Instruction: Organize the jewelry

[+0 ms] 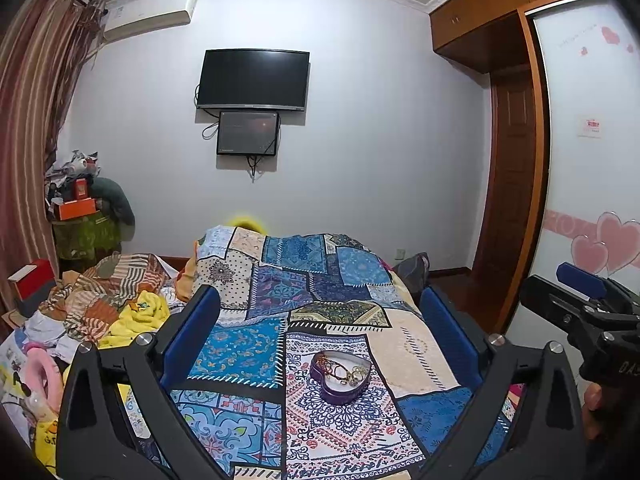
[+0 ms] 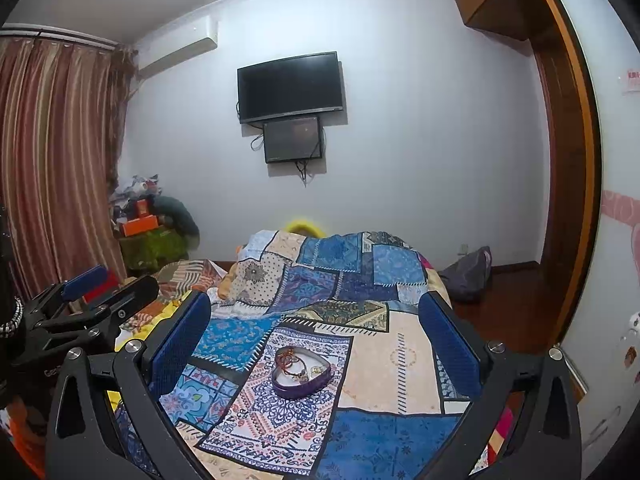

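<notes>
A purple heart-shaped tin [image 1: 341, 390] sits on the patchwork bedspread [image 1: 248, 352]. It holds several bracelets and rings [image 1: 340, 369], gold and reddish. In the right wrist view the same tin [image 2: 301, 383] lies ahead between the fingers, with the jewelry [image 2: 298, 363] inside. My left gripper [image 1: 320, 304] is open and empty, held above the bed short of the tin. My right gripper [image 2: 316, 304] is open and empty too, also above the bed. Each gripper shows in the other's view: the right one [image 1: 580, 300] at the right edge, the left one [image 2: 104, 284] at the left.
Crumpled clothes and blankets [image 1: 120, 308] lie on the bed's left side. A cluttered stand [image 1: 80, 216] with boxes is by the curtain [image 1: 28, 128]. A wall TV [image 1: 253, 79] hangs ahead. A wardrobe [image 1: 516, 160] and dark bag [image 2: 468, 272] stand at the right.
</notes>
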Demonstrator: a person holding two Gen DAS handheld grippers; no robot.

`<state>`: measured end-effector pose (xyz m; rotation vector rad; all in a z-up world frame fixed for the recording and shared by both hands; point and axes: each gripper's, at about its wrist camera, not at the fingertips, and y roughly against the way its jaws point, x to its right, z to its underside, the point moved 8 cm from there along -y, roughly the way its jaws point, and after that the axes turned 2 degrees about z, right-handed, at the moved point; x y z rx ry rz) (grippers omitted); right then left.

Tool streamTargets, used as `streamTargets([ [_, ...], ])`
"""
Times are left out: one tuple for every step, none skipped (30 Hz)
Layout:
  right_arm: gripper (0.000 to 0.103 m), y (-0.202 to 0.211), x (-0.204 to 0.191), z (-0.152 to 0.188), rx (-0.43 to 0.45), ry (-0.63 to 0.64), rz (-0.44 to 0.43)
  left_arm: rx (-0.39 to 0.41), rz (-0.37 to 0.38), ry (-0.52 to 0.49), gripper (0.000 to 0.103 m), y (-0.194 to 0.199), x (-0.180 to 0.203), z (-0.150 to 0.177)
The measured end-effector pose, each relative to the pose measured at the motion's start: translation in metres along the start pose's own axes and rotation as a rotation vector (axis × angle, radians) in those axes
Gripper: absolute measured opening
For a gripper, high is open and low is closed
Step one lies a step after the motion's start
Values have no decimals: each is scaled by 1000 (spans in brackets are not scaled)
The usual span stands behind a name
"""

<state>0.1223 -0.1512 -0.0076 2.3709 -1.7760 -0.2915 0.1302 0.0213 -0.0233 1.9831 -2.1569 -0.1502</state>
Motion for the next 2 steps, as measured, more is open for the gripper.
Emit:
streamTargets([
  [103, -1, 0, 0, -3, 0, 1, -1, -1, -1, 101, -1, 0, 1],
  [103, -2, 0, 1, -5, -1, 1, -2, -2, -2, 101, -2, 0, 1],
])
